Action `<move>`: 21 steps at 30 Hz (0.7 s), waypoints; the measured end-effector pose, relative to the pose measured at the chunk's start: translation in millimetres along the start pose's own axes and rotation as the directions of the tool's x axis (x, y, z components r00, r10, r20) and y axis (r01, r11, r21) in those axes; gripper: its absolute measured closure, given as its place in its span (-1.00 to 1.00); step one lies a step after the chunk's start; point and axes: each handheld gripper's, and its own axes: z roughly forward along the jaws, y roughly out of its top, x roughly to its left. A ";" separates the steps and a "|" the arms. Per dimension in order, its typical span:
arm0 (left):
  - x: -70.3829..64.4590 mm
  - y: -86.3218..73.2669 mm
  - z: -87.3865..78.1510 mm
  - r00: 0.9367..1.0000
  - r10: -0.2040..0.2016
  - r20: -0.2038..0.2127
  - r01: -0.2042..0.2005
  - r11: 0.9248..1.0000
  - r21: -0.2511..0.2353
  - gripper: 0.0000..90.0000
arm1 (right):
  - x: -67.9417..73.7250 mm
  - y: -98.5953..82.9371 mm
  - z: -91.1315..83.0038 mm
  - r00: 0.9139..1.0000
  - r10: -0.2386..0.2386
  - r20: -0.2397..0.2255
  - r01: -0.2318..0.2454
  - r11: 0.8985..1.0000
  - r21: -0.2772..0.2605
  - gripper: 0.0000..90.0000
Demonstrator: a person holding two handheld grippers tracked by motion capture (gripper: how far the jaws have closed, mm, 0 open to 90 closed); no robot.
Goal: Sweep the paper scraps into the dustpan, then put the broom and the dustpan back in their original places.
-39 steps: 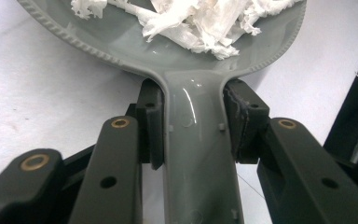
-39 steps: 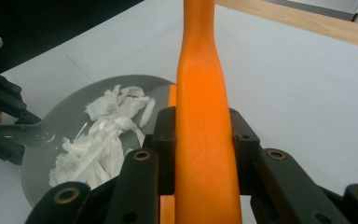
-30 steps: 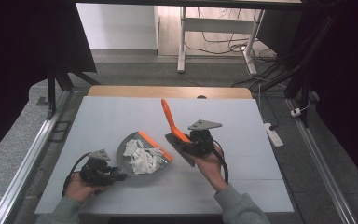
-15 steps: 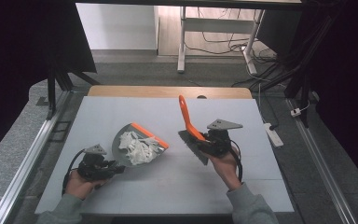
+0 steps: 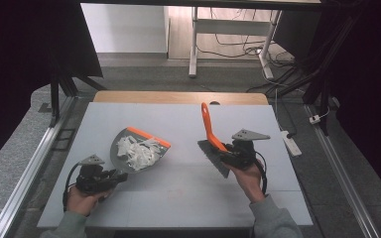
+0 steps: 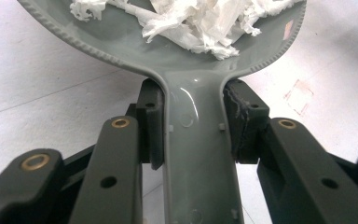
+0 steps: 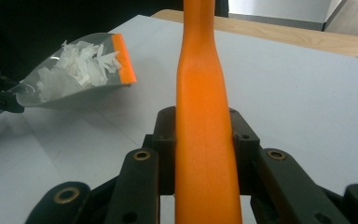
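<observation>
So, these lines tell why each thing sits the way it does.

Left gripper (image 5: 110, 177): low on the left of the high view. Its jaws squeeze the grey handle of the dustpan from both sides, so the pan cannot wobble.

Dustpan (image 5: 120, 144): left of the middle of the high view, on the table. Its orange lip points to the upper right, toward the brush. In the right gripper view the pan looks tipped back a little, likely so the scraps do not slide out.

Paper scraps (image 5: 140, 151): white bits heaped inside the dustpan. In the left gripper view (image 6: 200, 23) they lie at the top of the frame, just past the handle.

Right gripper (image 5: 226, 156): right of the middle of the high view. Its jaws are clamped on the orange handle of the brush, low down near the bristles.

Brush (image 5: 209, 128): the handle sticks up and leans toward the upper left. The dark bristles hang low near the table. It is well apart from the dustpan, so I think the sweeping is done for now.

Table (image 5: 178, 198): pale grey top. I see no loose scraps on it.

Next move: I think the full pan needs to be carried level, or the scraps may spill.
</observation>
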 end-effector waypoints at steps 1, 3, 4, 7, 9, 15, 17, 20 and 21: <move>-0.3 -0.5 -0.4 1.000 -0.007 -0.006 0.007 1.000 -0.004 0.37 | -1.3 -1.2 -1.6 1.000 0.001 0.003 -0.001 1.000 0.000 0.56; -0.4 -1.8 -1.0 1.000 -0.028 -0.012 0.027 1.000 -0.014 0.37 | -4.2 -3.8 -5.2 1.000 0.013 0.005 -0.013 1.000 -0.003 0.56; -0.4 -2.6 -0.9 0.999 -0.036 -0.013 0.036 0.999 -0.018 0.37 | -5.7 -5.5 -6.8 1.000 0.019 0.005 -0.019 1.000 -0.005 0.56; -1.0 -2.6 0.2 0.999 -0.040 -0.021 0.040 0.999 -0.015 0.37 | -8.8 -10.4 -12.1 0.999 0.036 0.010 -0.036 0.999 -0.004 0.56; -2.1 -1.8 1.4 0.999 -0.040 -0.025 0.040 0.999 -0.015 0.37 | -10.1 -12.3 -15.7 0.999 0.041 0.015 -0.041 0.999 -0.002 0.56; -4.6 -2.3 3.9 0.998 -0.056 -0.042 0.056 0.998 -0.021 0.37 | -13.4 -15.4 -20.4 0.998 0.055 0.000 -0.055 0.998 -0.005 0.56; -6.1 -3.2 4.0 0.996 -0.067 -0.051 0.066 0.997 -0.032 0.37 | -13.6 -15.9 -22.4 0.998 0.061 -0.002 -0.061 0.998 -0.003 0.56; -9.0 -5.2 5.2 0.994 -0.085 -0.071 0.082 0.996 -0.045 0.37 | -14.3 -18.0 -25.6 0.997 0.079 -0.013 -0.079 0.997 -0.001 0.56; -9.3 -5.6 5.6 0.993 -0.091 -0.073 0.088 0.995 -0.047 0.37 | -14.5 -19.1 -26.5 0.996 0.085 -0.014 -0.085 0.996 0.003 0.56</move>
